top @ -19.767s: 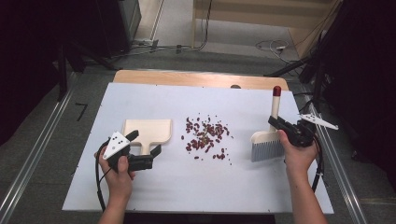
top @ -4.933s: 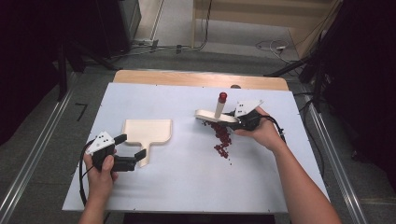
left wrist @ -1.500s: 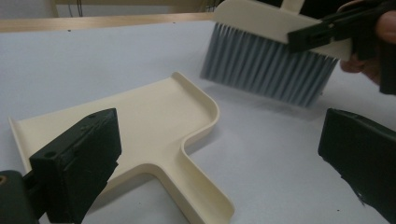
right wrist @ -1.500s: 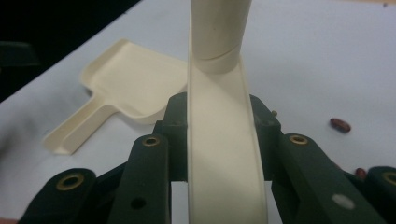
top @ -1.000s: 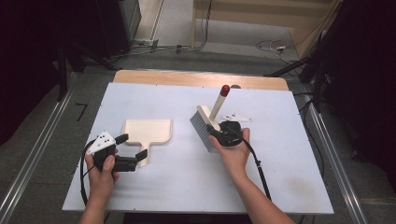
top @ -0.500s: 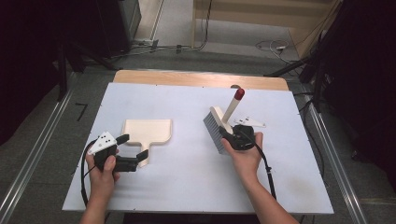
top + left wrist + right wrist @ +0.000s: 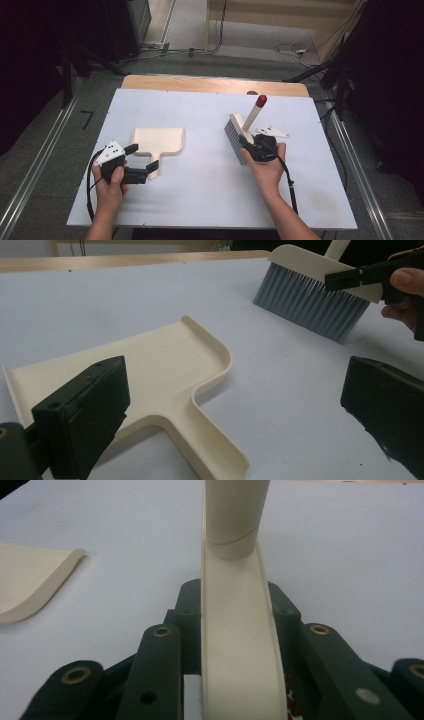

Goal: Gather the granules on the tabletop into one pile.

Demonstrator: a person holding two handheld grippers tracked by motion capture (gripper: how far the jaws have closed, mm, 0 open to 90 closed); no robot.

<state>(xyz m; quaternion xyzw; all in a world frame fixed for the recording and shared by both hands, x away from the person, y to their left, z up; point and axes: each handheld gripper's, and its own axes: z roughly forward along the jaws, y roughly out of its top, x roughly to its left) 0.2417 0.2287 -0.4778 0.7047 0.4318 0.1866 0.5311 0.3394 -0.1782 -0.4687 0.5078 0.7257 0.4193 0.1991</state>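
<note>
A cream dustpan (image 7: 157, 141) lies flat on the white board (image 7: 200, 200), left of centre. My left gripper (image 7: 142, 157) stands open at its handle. In the left gripper view the dustpan (image 7: 165, 360) stretches between the wide-apart jaws of the left gripper (image 7: 240, 390), untouched. My right gripper (image 7: 255, 147) is shut on a brush (image 7: 234, 136) with grey bristles and a red-tipped handle (image 7: 261, 101) that leans up and to the right. In the right gripper view the brush handle (image 7: 235, 630) is pinched in the right gripper (image 7: 235, 592). A few reddish crumbs (image 7: 290, 692) peek out beneath.
The board lies on a wooden table (image 7: 210, 85) whose far edge shows. Metal rails (image 7: 35, 170) run along both sides on the floor. Cables (image 7: 290, 50) trail across the floor beyond the table. The person's right hand (image 7: 400, 290) appears past the brush.
The right gripper has carried the brush a little to the right, and its handle now leans further right. The left gripper and dustpan have stayed put.
</note>
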